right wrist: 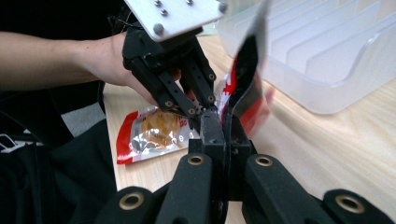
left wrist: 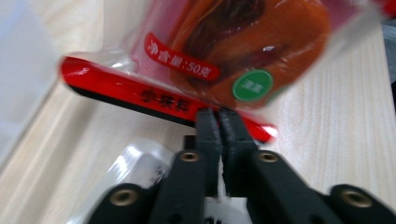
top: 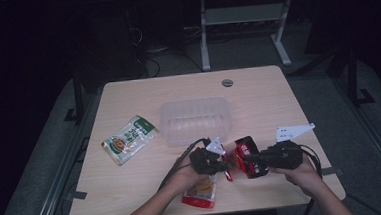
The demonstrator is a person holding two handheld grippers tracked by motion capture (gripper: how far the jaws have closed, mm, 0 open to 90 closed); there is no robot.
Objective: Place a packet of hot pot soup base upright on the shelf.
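Three snack packets are on show: a green-and-white packet (top: 130, 139) lies flat toward the desk's (top: 257, 91) left edge, and an orange packet (top: 201, 190) sits at the near edge under the left gripper (top: 221, 160). Its jaws are clamped on the red packet's (top: 245, 157) sealed edge. That packet hangs above the desk near the middle of the near edge, just before the clear plastic tray (top: 195, 120). Rightward, the right gripper (top: 245, 158) pinches the same packet, jaws closed on it.
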